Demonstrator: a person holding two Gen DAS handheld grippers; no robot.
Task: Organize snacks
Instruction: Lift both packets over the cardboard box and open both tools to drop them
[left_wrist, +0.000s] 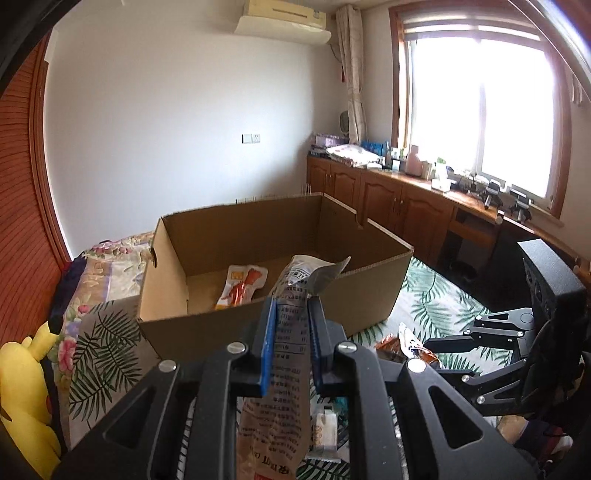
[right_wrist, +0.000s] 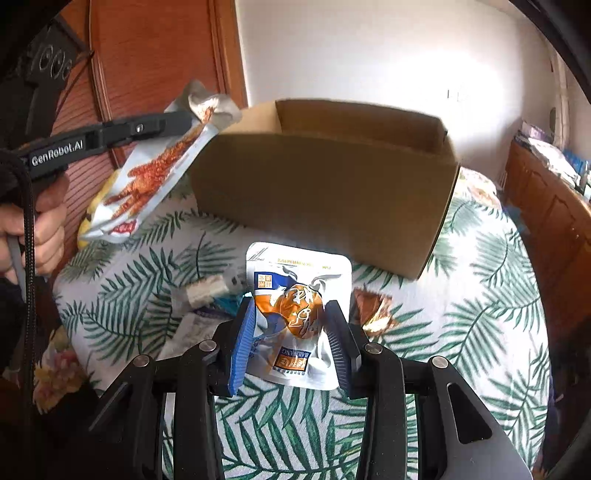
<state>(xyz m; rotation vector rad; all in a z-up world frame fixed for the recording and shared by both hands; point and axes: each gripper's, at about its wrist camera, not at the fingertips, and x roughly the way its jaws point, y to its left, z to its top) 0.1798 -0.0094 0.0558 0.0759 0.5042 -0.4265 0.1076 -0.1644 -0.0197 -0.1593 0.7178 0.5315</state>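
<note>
Left gripper (left_wrist: 291, 306) clamped on a long chicken-feet packet (right_wrist: 147, 181), jaws pinching its upper part, the crumpled top edge poking out past the tips. Packet's long axis running along the fingers in the left wrist view; from the right wrist view, hanging slantwise down and back from the jaws, off the bed, just short of the cardboard box's (left_wrist: 258, 325) near-left corner. Box mouth open upward, directly ahead of those jaws, near wall between packet and interior. Already inside, on the box floor toward the near wall: one similar orange-and-white packet (left_wrist: 242, 286).

Right gripper (right_wrist: 291, 317) low over the leaf-print bedspread (right_wrist: 461, 314), jaws apart and straddling a flat white-and-orange pouch (right_wrist: 299, 314) lying on the bed in front of the box's near wall. Pouch's longer side pointing toward the box, roughly in line with the fingers, so the blue pads (right_wrist: 243, 339) face its two long edges. Not yet closed on it, as far as can be seen; contact of pads with foil impossible to confirm.

More small wrapped items (right_wrist: 207, 291) on the bedspread left of the pouch, and a brown wrapper (right_wrist: 373, 310) right of it, all on the near side of the box.

Likely next: forward and over the near wall for the left, then release; the left clearly nearer the box opening, the right nearer the loose snacks.
</note>
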